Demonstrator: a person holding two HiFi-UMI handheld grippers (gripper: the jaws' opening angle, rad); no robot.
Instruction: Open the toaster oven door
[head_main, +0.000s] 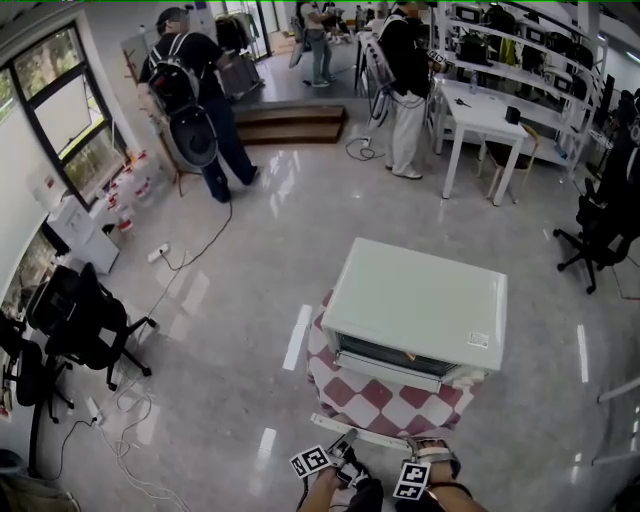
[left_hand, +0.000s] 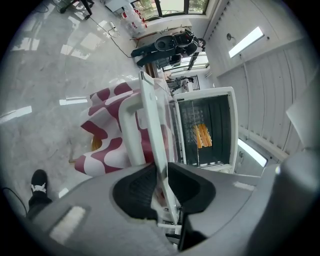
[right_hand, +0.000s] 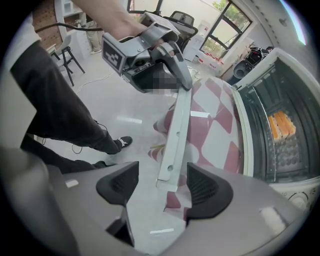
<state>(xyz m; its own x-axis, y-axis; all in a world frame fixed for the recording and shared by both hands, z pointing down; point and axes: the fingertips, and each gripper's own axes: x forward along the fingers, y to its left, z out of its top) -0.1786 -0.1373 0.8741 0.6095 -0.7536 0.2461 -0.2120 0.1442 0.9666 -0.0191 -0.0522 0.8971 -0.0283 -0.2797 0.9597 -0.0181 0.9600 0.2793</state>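
A white toaster oven (head_main: 420, 300) stands on a small table under a red-and-white checked cloth (head_main: 375, 395). Its door (head_main: 360, 432) hangs open toward me. In the left gripper view the door (left_hand: 150, 115) runs edge-on between the pads of my left gripper (left_hand: 162, 187), which is shut on it beside the white handle (left_hand: 127, 130). The oven cavity (left_hand: 205, 130) shows a rack with orange food (left_hand: 202, 136). My right gripper (right_hand: 162, 187) is open, and the door's end (right_hand: 172, 160) lies just ahead of its jaws without touching them. That view also shows the left gripper (right_hand: 182, 82) on the door.
Several people (head_main: 200, 100) stand at the far end of the room. Black office chairs (head_main: 75, 320) and floor cables (head_main: 130, 440) lie to the left. A white table (head_main: 490, 115) is at the back right and another chair (head_main: 600, 230) at the right edge.
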